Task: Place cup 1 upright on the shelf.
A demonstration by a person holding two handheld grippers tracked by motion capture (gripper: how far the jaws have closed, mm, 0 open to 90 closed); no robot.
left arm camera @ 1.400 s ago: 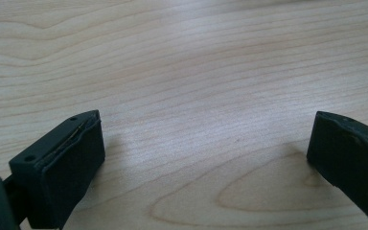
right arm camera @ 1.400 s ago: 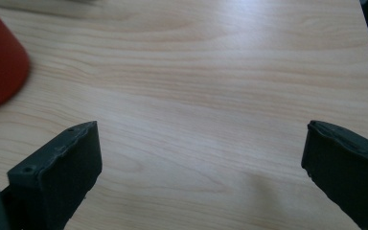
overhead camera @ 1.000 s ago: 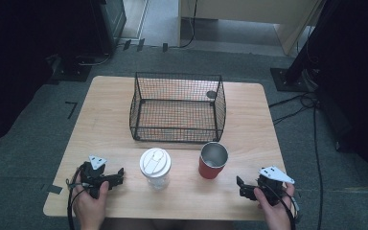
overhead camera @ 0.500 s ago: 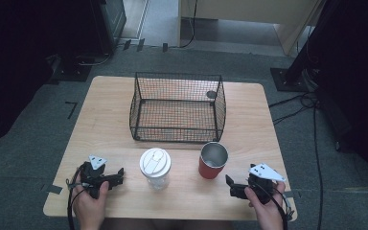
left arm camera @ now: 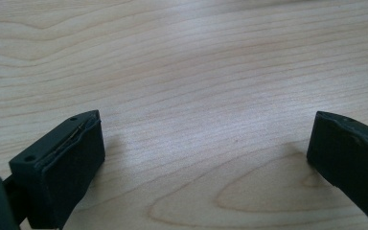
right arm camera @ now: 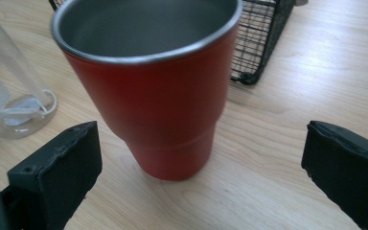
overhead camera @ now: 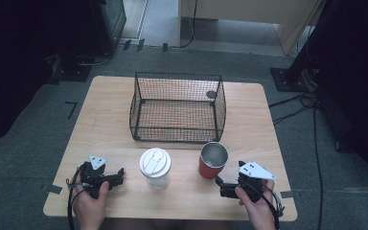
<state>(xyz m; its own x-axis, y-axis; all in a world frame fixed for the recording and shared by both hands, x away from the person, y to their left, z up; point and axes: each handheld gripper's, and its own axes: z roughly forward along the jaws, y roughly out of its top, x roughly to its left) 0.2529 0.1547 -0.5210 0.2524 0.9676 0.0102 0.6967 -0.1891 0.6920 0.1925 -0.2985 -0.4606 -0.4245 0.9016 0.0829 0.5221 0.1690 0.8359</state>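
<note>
A red tumbler [overhead camera: 212,160] with a steel inside stands upright on the wooden table [overhead camera: 100,124], near the front. In the right gripper view the red tumbler [right arm camera: 158,86] looms just ahead of my right gripper [right arm camera: 199,163], whose jaws are wide open and apart from it. From above, that right gripper [overhead camera: 223,188] sits just in front of the tumbler, pointing left. A clear cup with a white lid [overhead camera: 155,167] stands left of the tumbler. My left gripper [overhead camera: 119,175] rests near the front left, open, with bare wood between its jaws [left arm camera: 206,153].
A black wire basket [overhead camera: 177,108] stands at the middle back of the table, with a small dark round object [overhead camera: 211,94] by its far right corner. The clear cup's base [right arm camera: 24,112] and the basket's corner [right arm camera: 258,43] flank the tumbler.
My right gripper has moved left and forward toward the red tumbler. The left gripper has stayed put.
</note>
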